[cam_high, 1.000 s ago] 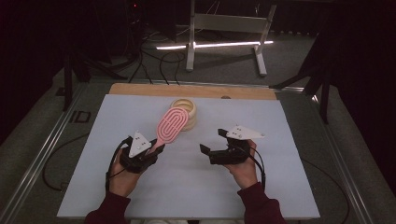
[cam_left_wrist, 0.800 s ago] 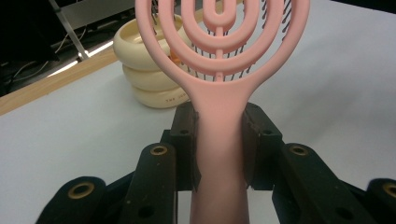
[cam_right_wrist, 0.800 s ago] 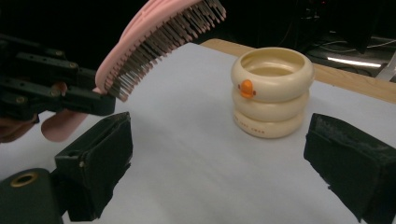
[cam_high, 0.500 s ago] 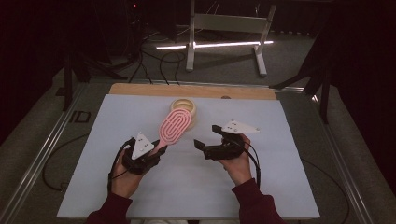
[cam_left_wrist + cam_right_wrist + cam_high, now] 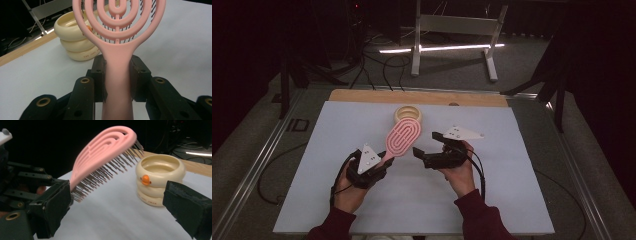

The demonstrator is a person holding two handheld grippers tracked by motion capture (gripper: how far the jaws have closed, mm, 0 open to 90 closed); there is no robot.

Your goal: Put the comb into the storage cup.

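Note:
A pink vented hairbrush (image 5: 403, 136) is held up by its handle in my left gripper (image 5: 382, 164), head pointing away, bristles facing down. In the left gripper view both pads of the left gripper (image 5: 117, 76) press on the hairbrush's handle (image 5: 117, 62). Just beyond the head, a cream ringed cup (image 5: 408, 114) with an orange duck bill (image 5: 145, 180) stands on the table. My right gripper (image 5: 428, 145) is open right of the brush, jaws wide apart. In the right gripper view its left pad (image 5: 56, 203) sits beside the hairbrush's bristles (image 5: 105, 173), not touching that I can tell.
A white sheet (image 5: 512, 190) covers the table, with a wooden strip (image 5: 362, 95) along its far edge. Beyond the table stands a metal frame (image 5: 452, 25) with cables on the dark floor. Metal rails run along both table sides.
My right gripper has moved left toward the brush, still open. The left gripper with the brush has shifted only slightly.

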